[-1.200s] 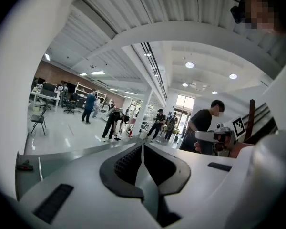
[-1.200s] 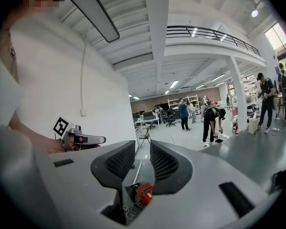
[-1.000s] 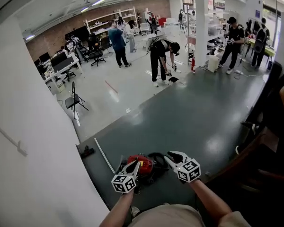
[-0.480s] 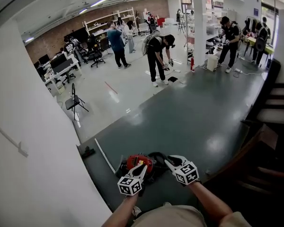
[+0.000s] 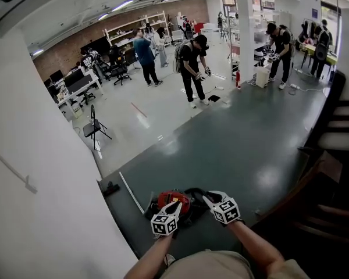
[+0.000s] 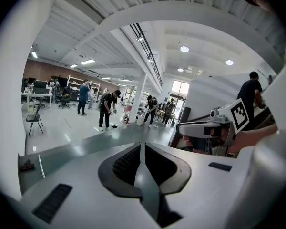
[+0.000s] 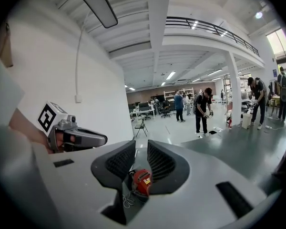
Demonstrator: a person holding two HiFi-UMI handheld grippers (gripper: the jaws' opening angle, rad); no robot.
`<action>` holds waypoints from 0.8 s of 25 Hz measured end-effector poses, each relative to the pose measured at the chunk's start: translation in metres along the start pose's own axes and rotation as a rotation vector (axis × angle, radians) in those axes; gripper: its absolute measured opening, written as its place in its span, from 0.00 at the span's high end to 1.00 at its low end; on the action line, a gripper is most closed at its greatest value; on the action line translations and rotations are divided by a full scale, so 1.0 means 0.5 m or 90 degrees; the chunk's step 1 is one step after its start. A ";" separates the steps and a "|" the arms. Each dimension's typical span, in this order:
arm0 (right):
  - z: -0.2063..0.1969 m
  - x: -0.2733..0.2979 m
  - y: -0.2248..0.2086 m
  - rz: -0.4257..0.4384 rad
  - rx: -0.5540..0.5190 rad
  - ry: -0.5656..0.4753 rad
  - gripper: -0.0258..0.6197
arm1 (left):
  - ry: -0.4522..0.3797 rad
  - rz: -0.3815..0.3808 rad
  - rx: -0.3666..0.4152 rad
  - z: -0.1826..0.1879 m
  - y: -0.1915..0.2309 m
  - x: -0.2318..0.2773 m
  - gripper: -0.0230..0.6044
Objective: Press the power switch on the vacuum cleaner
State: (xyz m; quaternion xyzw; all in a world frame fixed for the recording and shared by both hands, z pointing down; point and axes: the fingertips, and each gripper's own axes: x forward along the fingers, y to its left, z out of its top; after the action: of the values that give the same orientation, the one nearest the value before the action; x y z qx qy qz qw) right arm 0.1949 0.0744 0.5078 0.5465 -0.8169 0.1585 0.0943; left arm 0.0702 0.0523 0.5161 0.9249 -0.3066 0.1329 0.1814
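The vacuum cleaner (image 5: 173, 200) is a red canister with a black hose (image 5: 195, 194), lying on the dark floor straight below me. In the head view my left gripper (image 5: 175, 205) hangs over the canister's right part, jaws together. My right gripper (image 5: 207, 197) is held just right of the hose. In the right gripper view the red canister (image 7: 142, 182) shows far below through the narrow gap of my right gripper (image 7: 141, 152), with a white cord (image 7: 127, 200) beside it. My left gripper (image 6: 141, 149) holds nothing. No switch can be made out.
A white wall (image 5: 41, 173) rises close on the left. A white strip (image 5: 130, 192) and a small dark object (image 5: 110, 188) lie on the floor nearby. Dark stairs (image 5: 337, 138) stand to the right. Several people and a folding chair (image 5: 95, 124) are far off.
My left gripper has moved right, closer over the red canister. My right gripper has barely shifted. A person in black in the distance has straightened up.
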 end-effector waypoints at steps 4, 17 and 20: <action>-0.024 0.039 -0.042 -0.020 0.005 0.013 0.83 | 0.017 0.018 0.008 0.004 0.039 0.026 0.93; -0.014 0.049 -0.081 -0.046 -0.049 0.006 0.94 | 0.043 0.019 0.007 -0.017 0.038 0.069 0.93; -0.014 0.041 -0.071 -0.044 -0.046 0.001 0.94 | 0.044 0.014 0.005 -0.017 0.042 0.063 0.93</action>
State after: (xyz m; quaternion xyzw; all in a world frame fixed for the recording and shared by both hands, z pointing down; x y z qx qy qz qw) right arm 0.2199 0.0469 0.5268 0.5701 -0.8029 0.1260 0.1204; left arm 0.0806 0.0236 0.5403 0.9172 -0.3095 0.1678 0.1866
